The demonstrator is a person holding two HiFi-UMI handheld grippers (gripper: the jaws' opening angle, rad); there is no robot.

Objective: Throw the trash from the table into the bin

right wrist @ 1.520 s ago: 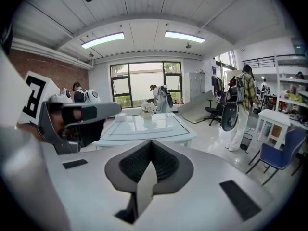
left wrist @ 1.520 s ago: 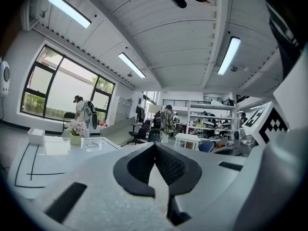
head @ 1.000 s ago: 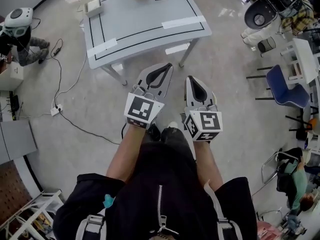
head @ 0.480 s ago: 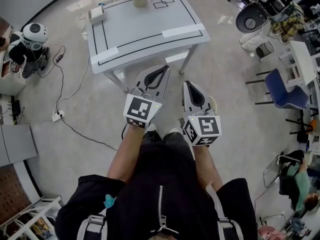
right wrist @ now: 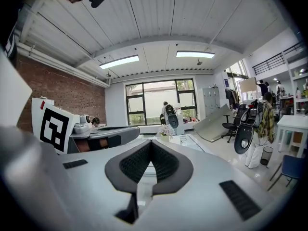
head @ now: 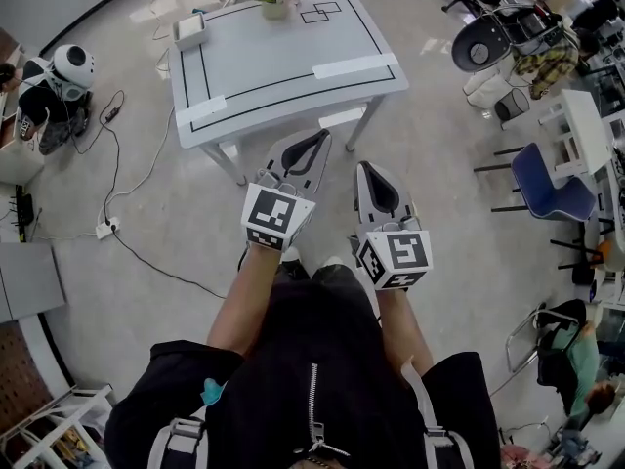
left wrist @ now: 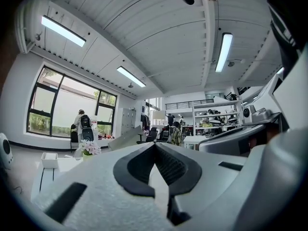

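While both the left gripper [head: 325, 137] and the right gripper [head: 365, 167] are held with fingers shut tight on nothing, the surface [head: 283, 57] is seen straight ahead, well apart. A white strip [head: 354, 66], maybe trash, is laid sideways along its near edge, nearer the right gripper.

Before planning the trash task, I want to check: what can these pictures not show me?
1. Bin: recognisable in no view.
2. Trash on the table: head view, too small to tell.
3. Its top: both gripper views, mostly hidden behind the shut left gripper and right gripper.
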